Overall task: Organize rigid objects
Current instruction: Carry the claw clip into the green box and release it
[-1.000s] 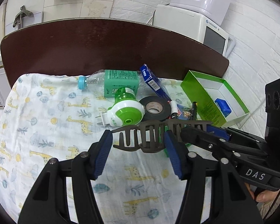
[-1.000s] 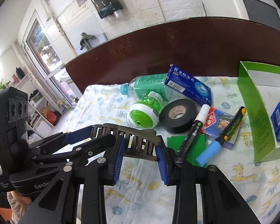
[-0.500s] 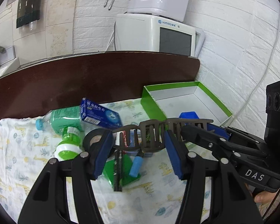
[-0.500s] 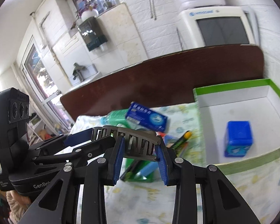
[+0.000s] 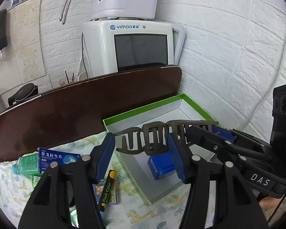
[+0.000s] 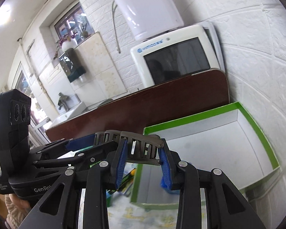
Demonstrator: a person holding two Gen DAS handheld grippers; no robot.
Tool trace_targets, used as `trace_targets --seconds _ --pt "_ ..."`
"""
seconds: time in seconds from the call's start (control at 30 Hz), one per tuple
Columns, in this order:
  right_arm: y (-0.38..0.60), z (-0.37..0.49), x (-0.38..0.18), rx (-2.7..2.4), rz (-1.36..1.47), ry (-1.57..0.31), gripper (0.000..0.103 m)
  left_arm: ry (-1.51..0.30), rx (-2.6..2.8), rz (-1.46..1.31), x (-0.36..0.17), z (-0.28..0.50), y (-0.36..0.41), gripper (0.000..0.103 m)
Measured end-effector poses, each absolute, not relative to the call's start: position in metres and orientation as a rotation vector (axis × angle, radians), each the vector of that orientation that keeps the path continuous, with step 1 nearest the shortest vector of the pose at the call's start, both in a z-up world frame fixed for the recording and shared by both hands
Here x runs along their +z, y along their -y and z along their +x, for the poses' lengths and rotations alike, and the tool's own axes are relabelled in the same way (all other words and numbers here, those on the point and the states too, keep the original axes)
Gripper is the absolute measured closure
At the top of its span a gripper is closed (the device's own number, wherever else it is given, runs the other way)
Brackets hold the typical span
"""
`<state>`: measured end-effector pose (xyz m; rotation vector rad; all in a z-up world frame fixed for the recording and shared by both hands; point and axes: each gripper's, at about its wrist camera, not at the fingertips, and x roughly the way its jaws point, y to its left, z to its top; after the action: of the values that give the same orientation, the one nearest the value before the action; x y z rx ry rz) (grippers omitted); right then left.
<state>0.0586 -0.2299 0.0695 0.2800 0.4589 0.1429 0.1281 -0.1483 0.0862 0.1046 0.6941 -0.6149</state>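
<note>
Sorting was barely started: only a blue box (image 5: 162, 165) sat inside the green-edged tray (image 5: 143, 112), while the bottle (image 5: 25, 165), medicine box (image 5: 57, 157) and marker (image 5: 106, 189) lay out on the desk's cloth. Both grippers shared a dark hair claw (image 5: 158, 139) over the tray: right gripper (image 6: 143, 159) fingers partly apart, clamped across it; left gripper (image 5: 141, 153) fingers wider, one pad touching, looked like.

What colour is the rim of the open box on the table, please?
Bright green, with a white inside; the box shows best in the left wrist view.
</note>
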Motion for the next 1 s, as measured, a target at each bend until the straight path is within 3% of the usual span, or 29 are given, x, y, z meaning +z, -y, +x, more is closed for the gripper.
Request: trace_targets --seconds 1.0 --pt "0.288 0.141 0.018 0.122 0.382 -0.588 0.067 -0.874 -0.576 0.117 0.026 0.204 0.187 0.048"
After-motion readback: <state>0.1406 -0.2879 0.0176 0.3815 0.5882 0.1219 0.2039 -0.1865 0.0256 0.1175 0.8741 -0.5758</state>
